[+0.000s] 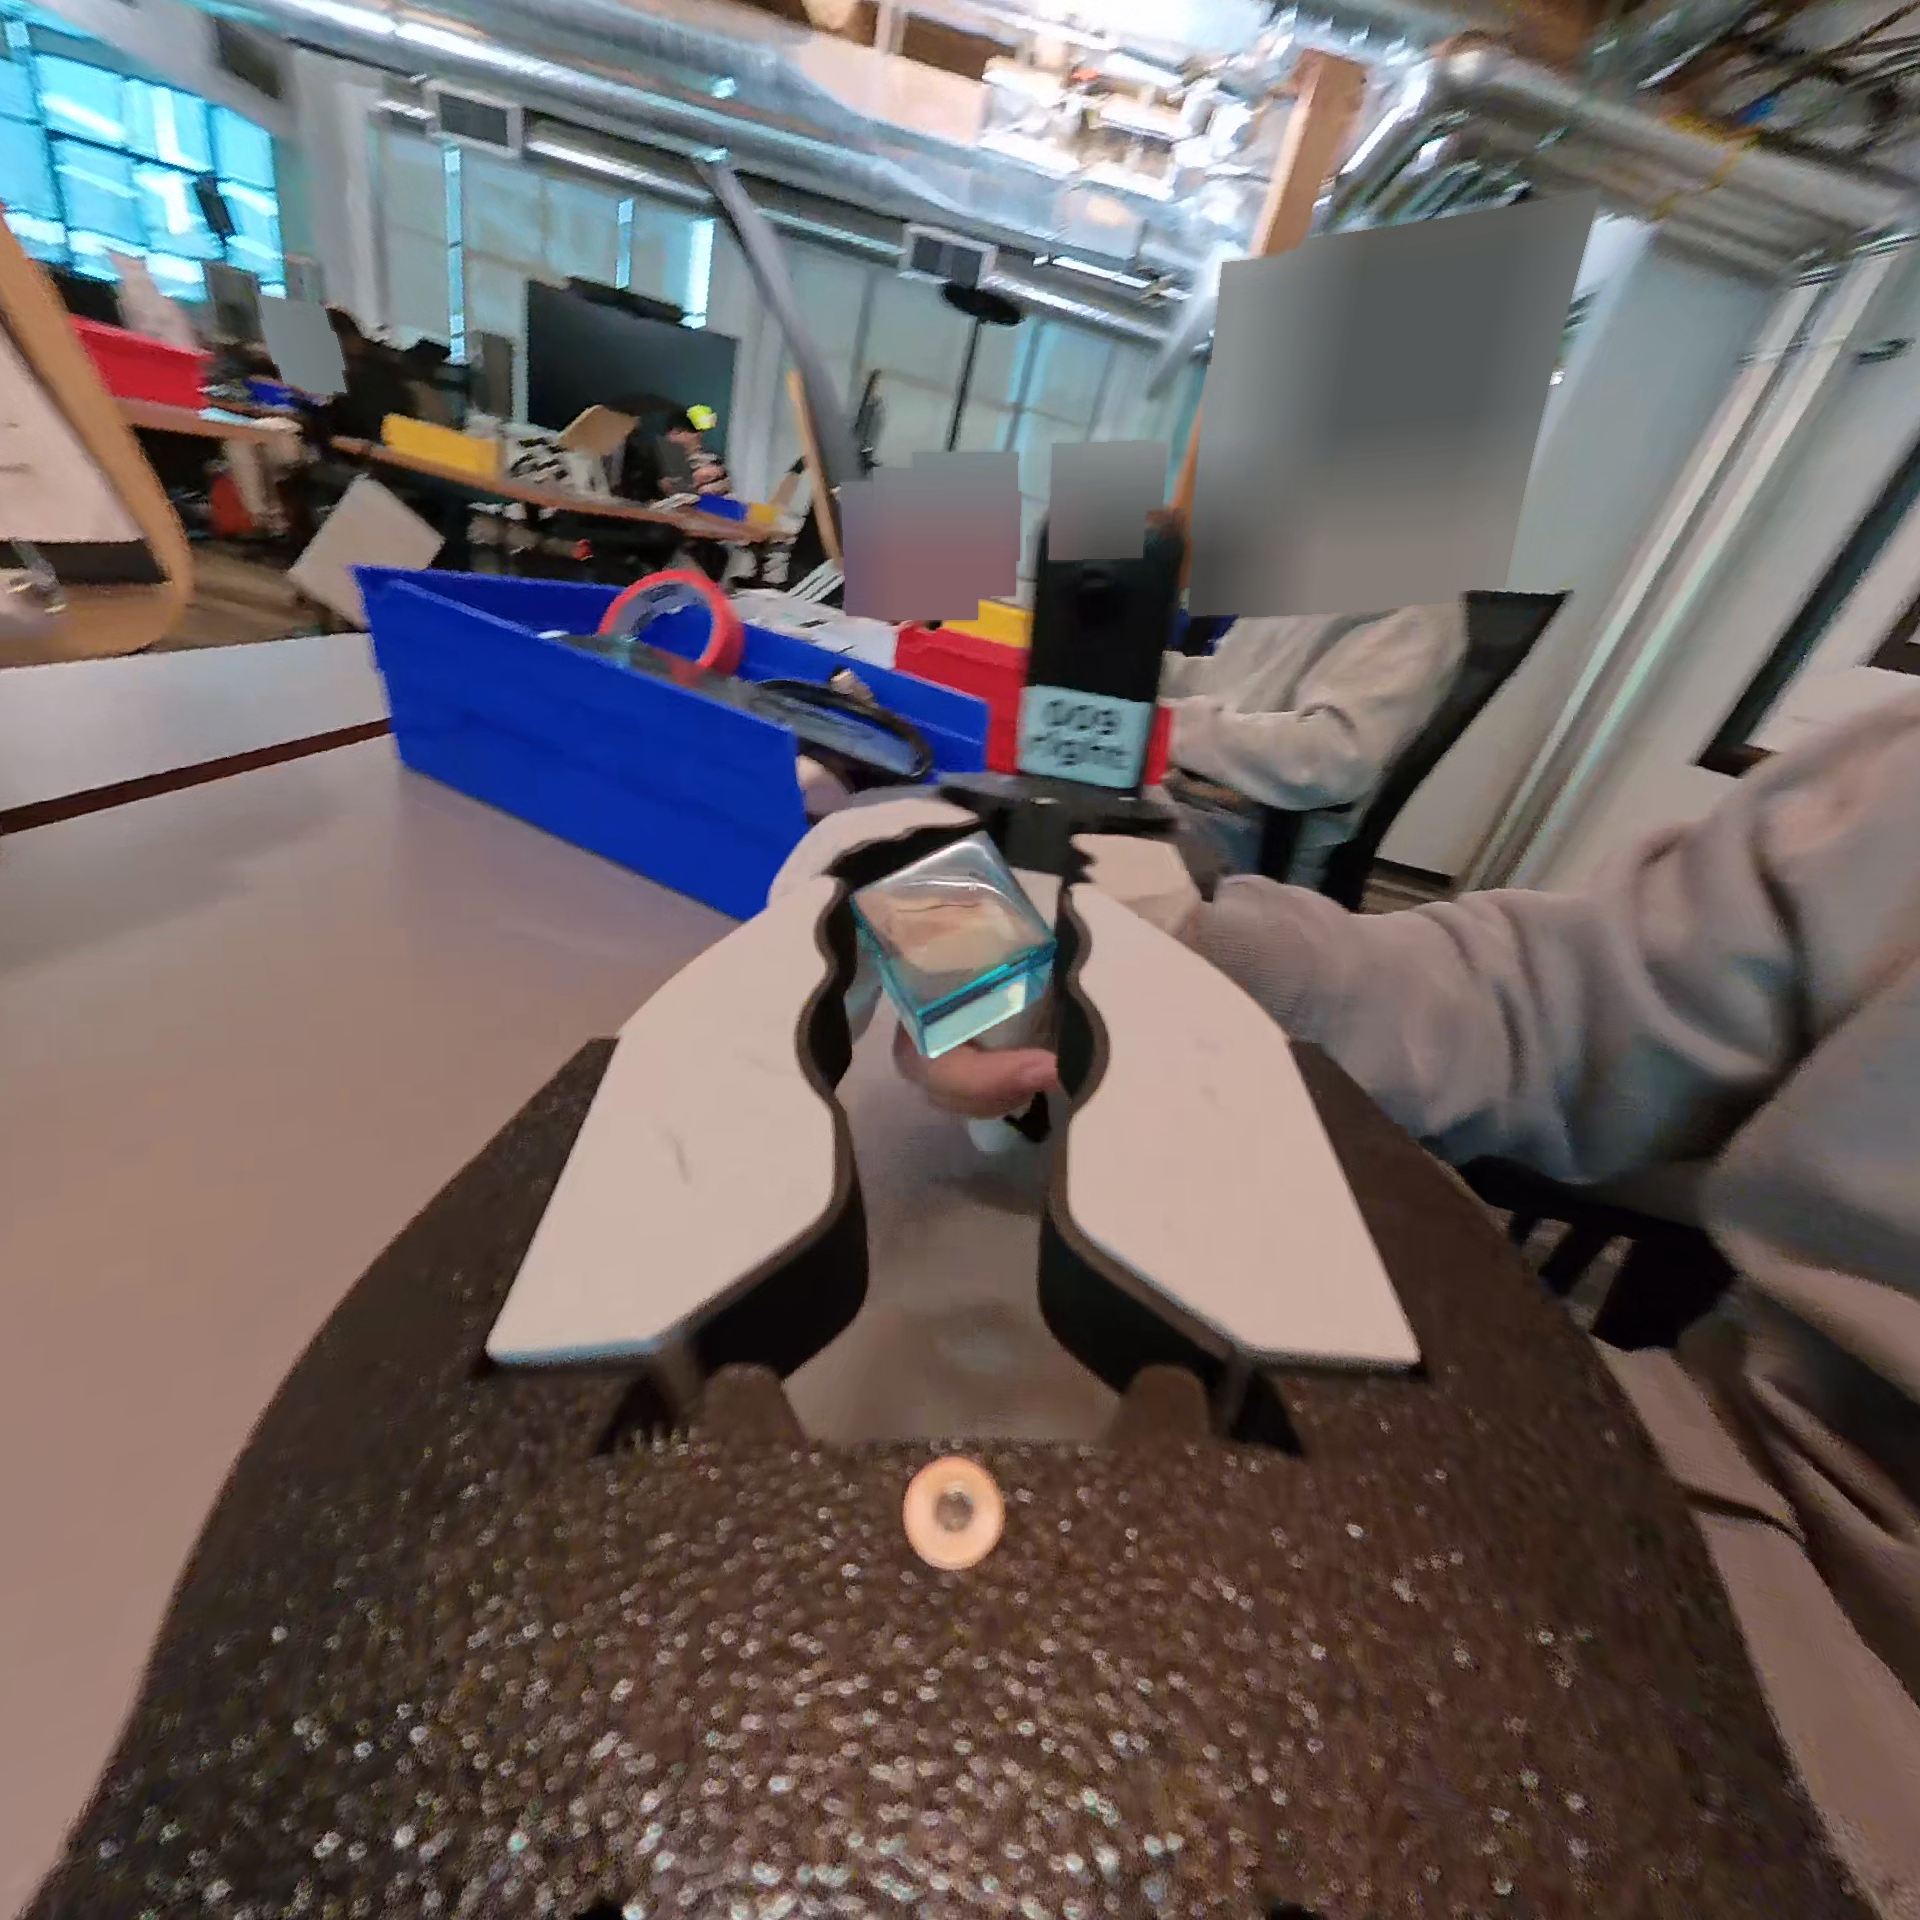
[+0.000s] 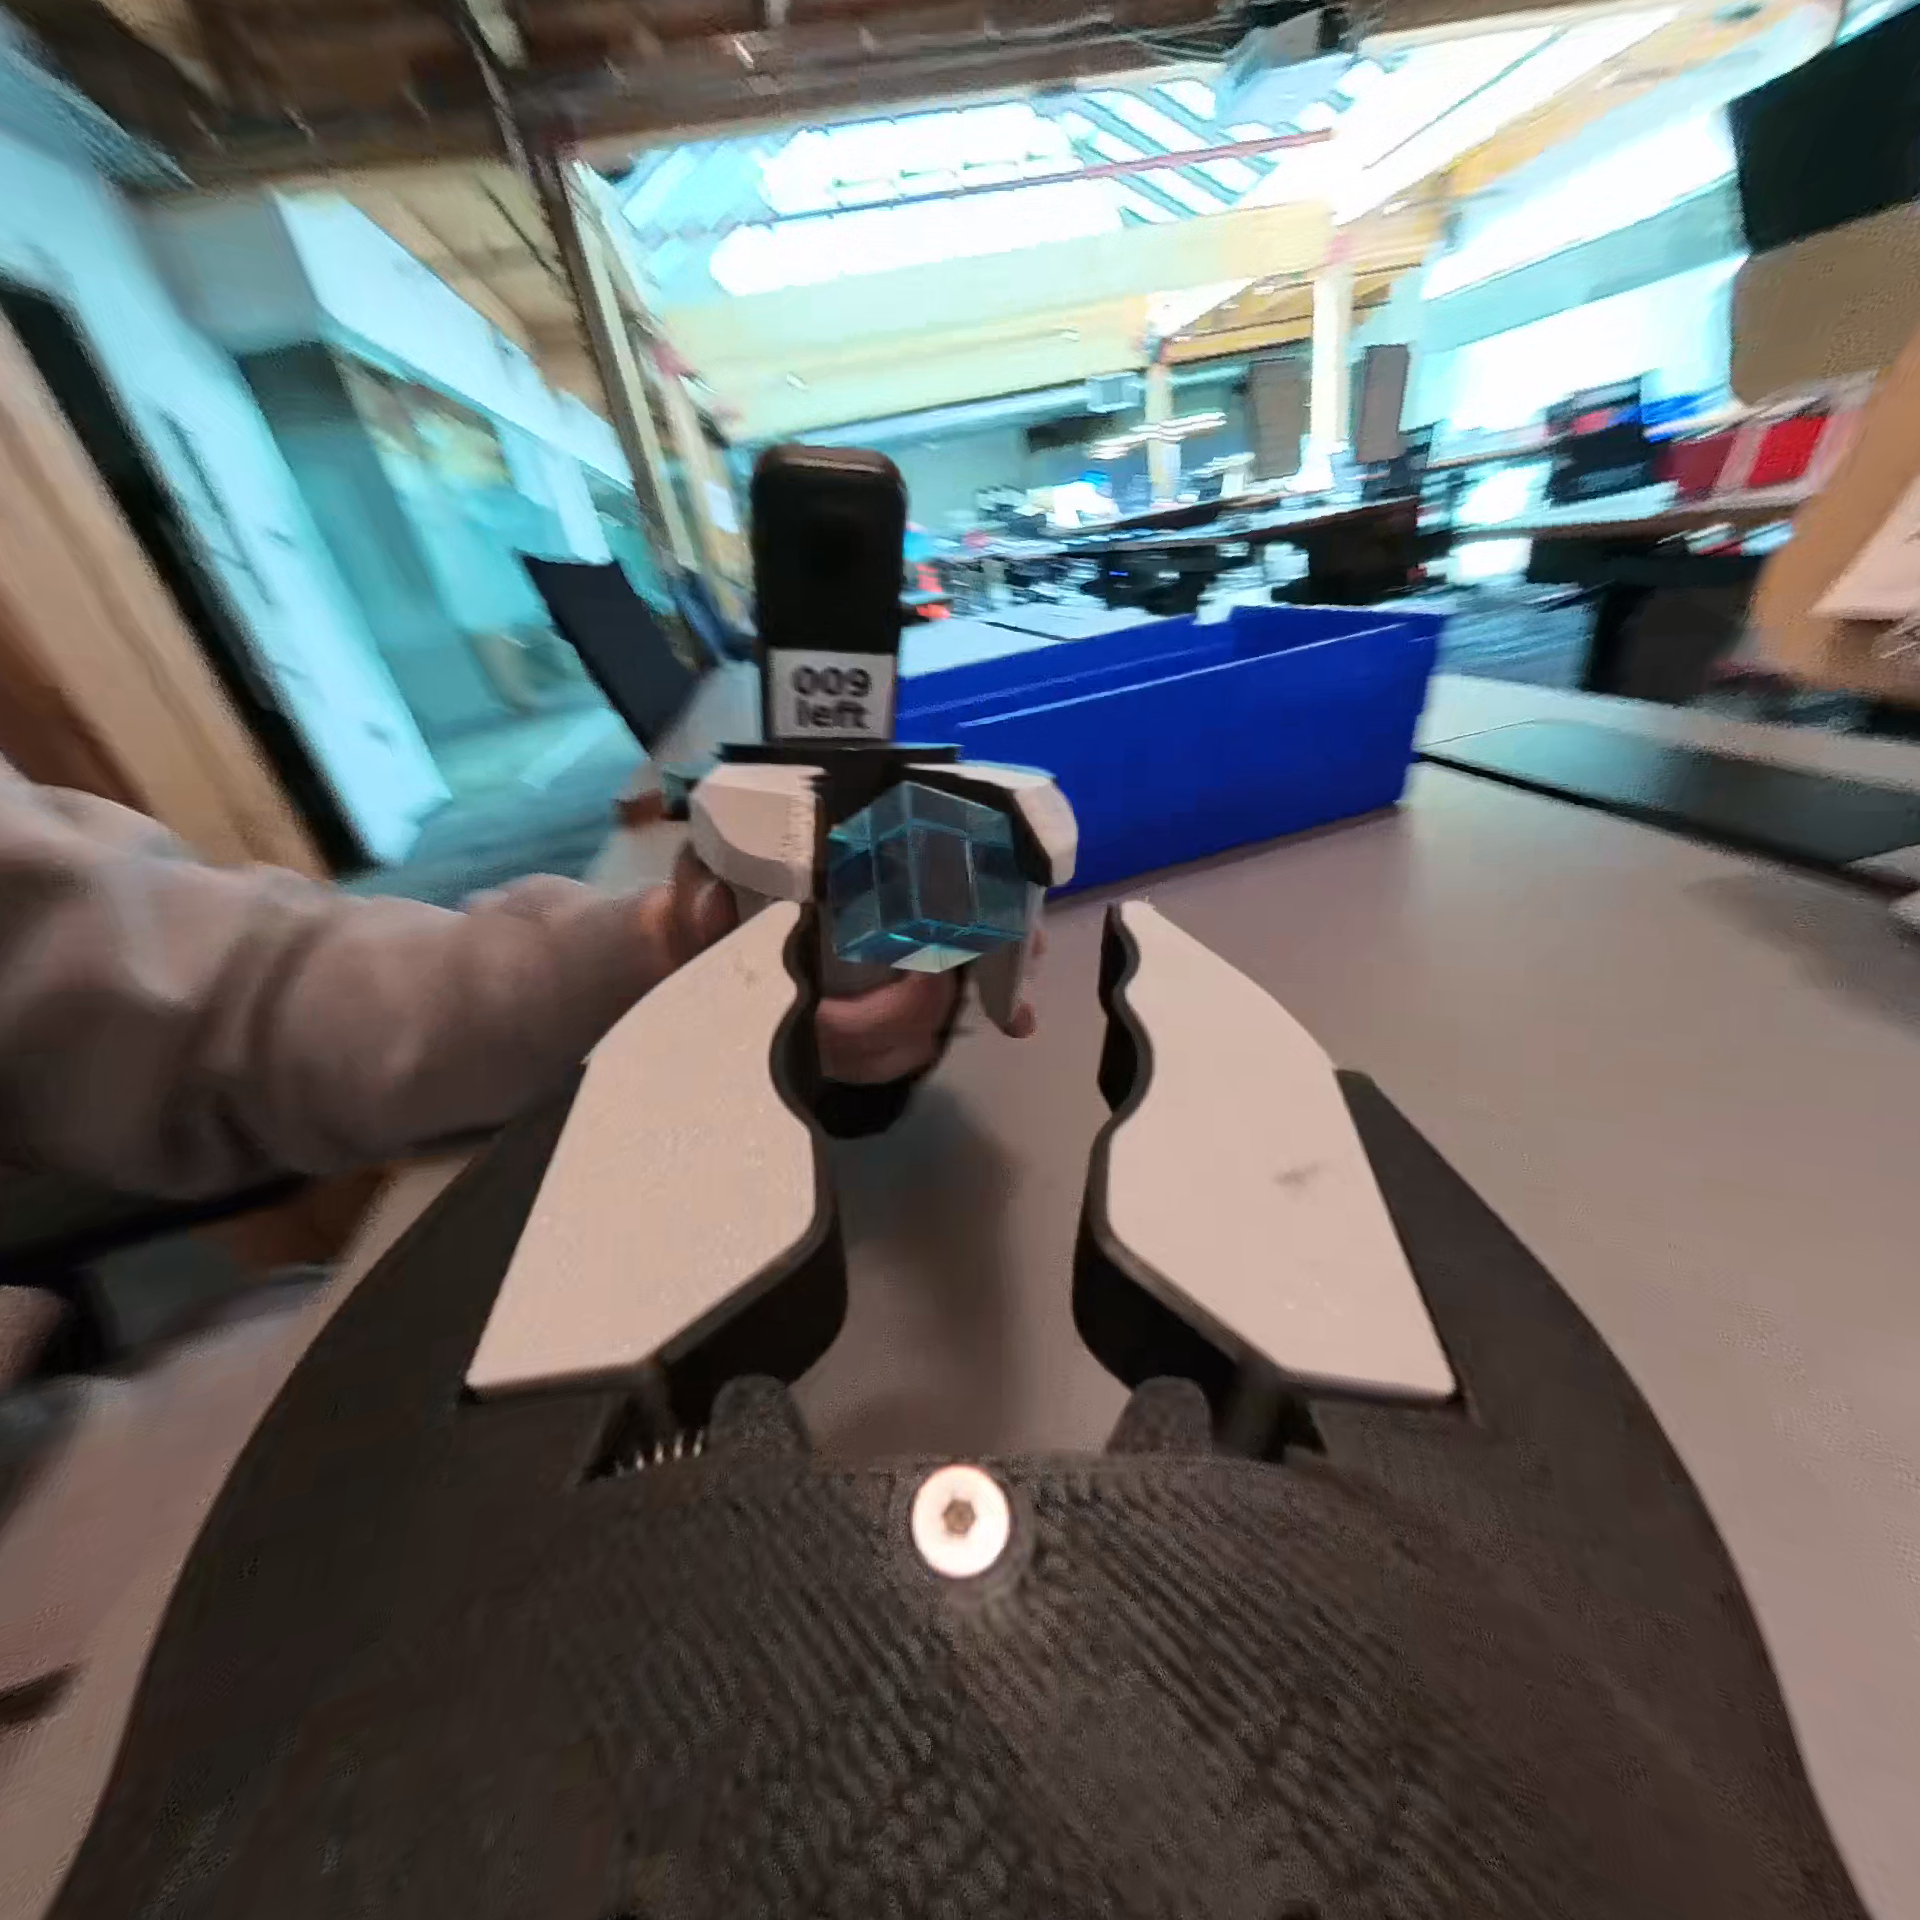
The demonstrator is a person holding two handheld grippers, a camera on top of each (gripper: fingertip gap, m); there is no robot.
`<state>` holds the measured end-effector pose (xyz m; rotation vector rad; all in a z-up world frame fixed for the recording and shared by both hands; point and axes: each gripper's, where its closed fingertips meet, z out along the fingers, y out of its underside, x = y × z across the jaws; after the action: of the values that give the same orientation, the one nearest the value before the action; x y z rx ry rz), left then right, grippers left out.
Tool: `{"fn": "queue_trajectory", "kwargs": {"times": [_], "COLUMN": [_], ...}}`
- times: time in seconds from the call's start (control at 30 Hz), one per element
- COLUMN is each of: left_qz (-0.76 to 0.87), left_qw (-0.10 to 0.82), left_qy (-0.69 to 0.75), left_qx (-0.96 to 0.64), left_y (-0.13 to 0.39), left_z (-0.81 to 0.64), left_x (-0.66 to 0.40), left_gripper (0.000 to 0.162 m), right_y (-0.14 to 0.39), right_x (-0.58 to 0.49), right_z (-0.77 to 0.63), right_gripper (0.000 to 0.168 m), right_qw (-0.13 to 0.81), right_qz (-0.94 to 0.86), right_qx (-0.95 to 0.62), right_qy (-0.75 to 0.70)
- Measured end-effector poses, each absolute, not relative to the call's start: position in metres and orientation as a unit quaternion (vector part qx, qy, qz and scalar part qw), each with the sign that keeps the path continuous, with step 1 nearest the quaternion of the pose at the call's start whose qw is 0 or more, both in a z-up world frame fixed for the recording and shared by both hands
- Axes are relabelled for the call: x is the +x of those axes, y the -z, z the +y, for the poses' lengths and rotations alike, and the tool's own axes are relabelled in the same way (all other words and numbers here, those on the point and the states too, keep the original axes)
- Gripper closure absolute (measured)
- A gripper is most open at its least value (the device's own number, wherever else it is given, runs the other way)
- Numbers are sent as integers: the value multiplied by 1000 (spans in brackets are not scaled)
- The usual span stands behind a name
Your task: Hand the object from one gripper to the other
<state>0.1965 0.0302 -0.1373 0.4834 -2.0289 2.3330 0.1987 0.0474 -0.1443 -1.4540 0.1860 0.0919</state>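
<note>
both grippers face each other above the grey table (image 2: 1507,1039), the left gripper (image 1: 951,935) clamped on the clear blue cube (image 1: 951,951) at frame centre while the right gripper (image 2: 951,925) stands apart just short of it, a blue bin (image 2: 1195,727) behind.

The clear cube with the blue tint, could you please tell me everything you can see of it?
The clear cube is a see-through block, like glass or acrylic, with blue-tinted edges and flat, glossy faces. It sits tilted, one corner pointing down, clear of the grey table. The left hand-held gripper clamps it at the fingertips. The right hand-held gripper faces it open, its left finger close beside the cube.
</note>
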Motion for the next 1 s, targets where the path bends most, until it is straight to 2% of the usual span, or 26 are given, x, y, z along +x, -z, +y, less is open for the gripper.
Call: {"fn": "queue_trajectory", "kwargs": {"times": [0.2,0.27,0.33,0.53,0.63,0.67,0.87,0.93,1.0], "left_qz": [-641,-643,-651,-723,-756,-758,-757,-749,-740], "left_qw": [33,17,-16,-214,-305,-324,-349,-341,-314], "left_qy": [-761,-762,-755,-654,-578,-566,-553,-568,-593], "left_qx": [92,81,78,53,20,11,6,19,38], "left_y": [130,129,131,156,172,173,175,173,168], "left_z": [28,28,28,25,22,21,20,22,23], "left_x": [177,176,179,199,206,206,207,208,207], "left_gripper": [126,126,126,126,126,126,126,126,118], "right_y": [141,139,137,152,161,164,164,159,150], "right_x": [173,163,161,186,200,204,206,209,217], "right_z": [49,50,52,56,55,55,53,51,45], "right_gripper": [125,125,117,110,122,131,134,135,135], "right_qw": [738,729,725,723,716,710,704,714,724], "right_qz": [91,86,96,148,184,191,163,144,122], "right_qx": [-621,-611,-604,-631,-641,-648,-675,-678,-679], "right_qy": [-248,-295,-317,-240,-205,-198,-149,-97,-2]}}
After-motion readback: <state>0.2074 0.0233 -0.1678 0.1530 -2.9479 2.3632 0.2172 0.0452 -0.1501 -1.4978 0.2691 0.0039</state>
